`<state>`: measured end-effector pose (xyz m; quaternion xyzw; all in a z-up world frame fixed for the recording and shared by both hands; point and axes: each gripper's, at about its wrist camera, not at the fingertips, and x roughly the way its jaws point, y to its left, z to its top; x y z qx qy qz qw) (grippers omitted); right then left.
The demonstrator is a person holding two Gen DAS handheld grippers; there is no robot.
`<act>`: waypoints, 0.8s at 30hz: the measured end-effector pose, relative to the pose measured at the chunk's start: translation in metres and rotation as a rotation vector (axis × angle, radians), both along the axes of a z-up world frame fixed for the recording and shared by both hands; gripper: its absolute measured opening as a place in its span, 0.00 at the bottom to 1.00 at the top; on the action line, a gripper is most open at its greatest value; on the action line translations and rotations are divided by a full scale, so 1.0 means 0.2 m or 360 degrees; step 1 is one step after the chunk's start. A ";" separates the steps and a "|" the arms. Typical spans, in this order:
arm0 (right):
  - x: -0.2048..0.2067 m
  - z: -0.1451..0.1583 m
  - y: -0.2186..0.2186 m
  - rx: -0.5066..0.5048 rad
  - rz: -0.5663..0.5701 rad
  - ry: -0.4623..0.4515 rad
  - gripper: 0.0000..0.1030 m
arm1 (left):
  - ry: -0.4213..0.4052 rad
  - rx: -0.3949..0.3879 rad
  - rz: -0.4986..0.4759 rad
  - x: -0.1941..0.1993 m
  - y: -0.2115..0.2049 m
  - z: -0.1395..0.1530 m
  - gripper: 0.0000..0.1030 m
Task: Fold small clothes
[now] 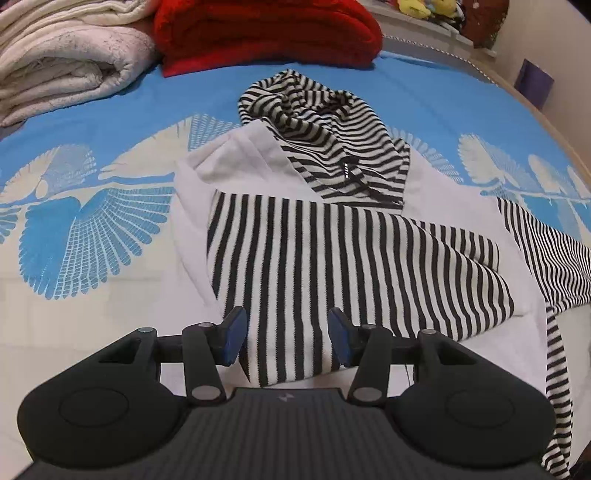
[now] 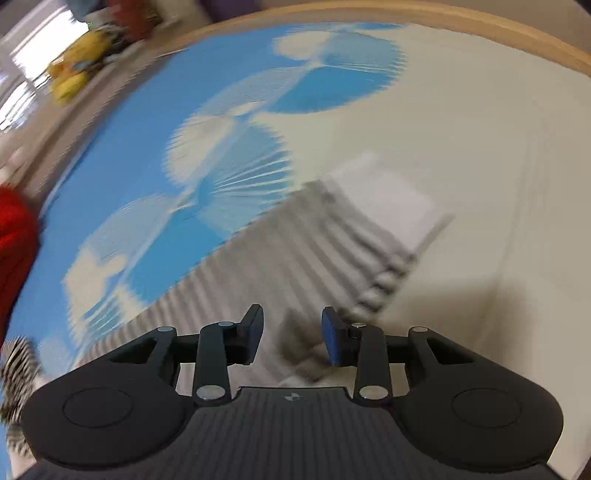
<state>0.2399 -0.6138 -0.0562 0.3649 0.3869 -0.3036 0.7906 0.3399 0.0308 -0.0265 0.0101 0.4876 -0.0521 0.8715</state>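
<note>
A small white hoodie with black-and-white striped hood and sleeves lies on the blue-and-white bedspread. One striped sleeve is folded across its white body. My left gripper is open, just above the near end of that folded sleeve, holding nothing. The right wrist view is motion-blurred. My right gripper is open over a striped sleeve that stretches away over the spread to its white cuff. The other sleeve trails off to the right in the left wrist view.
A folded red blanket and a rolled white quilt lie at the far side of the bed. The bed's wooden edge curves round the far right. Yellow soft toys sit beyond it.
</note>
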 end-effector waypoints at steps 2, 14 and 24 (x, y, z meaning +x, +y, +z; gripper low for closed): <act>-0.03 -0.06 -0.09 0.0037 -0.0086 0.0025 0.35 | 0.0009 0.0003 0.0011 0.01 0.01 -0.01 0.52; -0.06 -0.16 -0.16 0.0011 -0.0249 -0.0023 0.24 | 0.0013 0.0006 0.0001 0.00 -0.02 -0.02 0.52; 0.00 0.00 -0.03 -0.0300 -0.0244 -0.0076 0.03 | 0.0010 -0.0013 0.0028 0.00 0.02 0.00 0.52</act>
